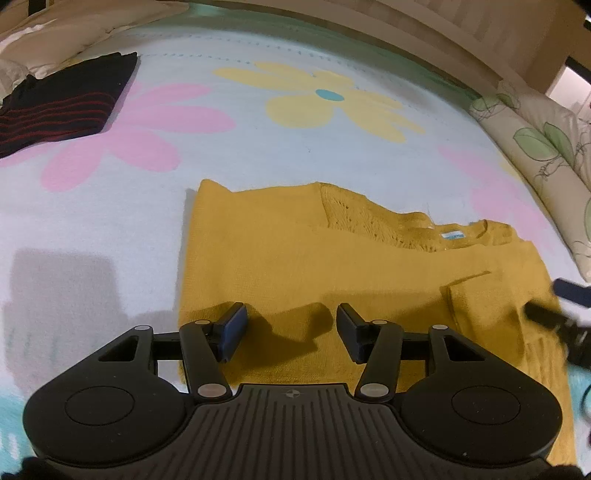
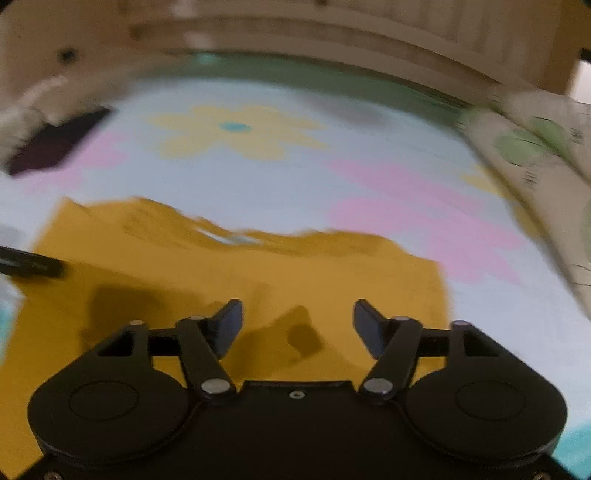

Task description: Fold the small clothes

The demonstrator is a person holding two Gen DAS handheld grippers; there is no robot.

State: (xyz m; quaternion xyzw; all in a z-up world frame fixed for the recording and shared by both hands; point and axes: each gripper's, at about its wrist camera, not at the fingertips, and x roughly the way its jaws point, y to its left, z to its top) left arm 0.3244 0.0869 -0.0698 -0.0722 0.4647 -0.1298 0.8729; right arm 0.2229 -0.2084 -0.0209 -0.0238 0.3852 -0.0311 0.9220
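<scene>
A mustard-yellow knit sweater (image 1: 332, 266) lies flat and partly folded on the flowered bed cover, its blue neck label (image 1: 453, 235) toward the right. My left gripper (image 1: 291, 325) is open and empty, just above the sweater's near left part. My right gripper (image 2: 297, 325) is open and empty over the sweater (image 2: 258, 273) near its right side; this view is blurred. The right gripper's fingers (image 1: 546, 314) show at the right edge of the left wrist view. One left finger (image 2: 33, 264) shows at the left edge of the right wrist view.
A folded dark garment with red stripes (image 1: 62, 107) lies at the far left of the bed cover (image 1: 258, 155). A leaf-print pillow (image 1: 546, 155) lines the right side. A wooden headboard (image 1: 443, 29) runs along the back.
</scene>
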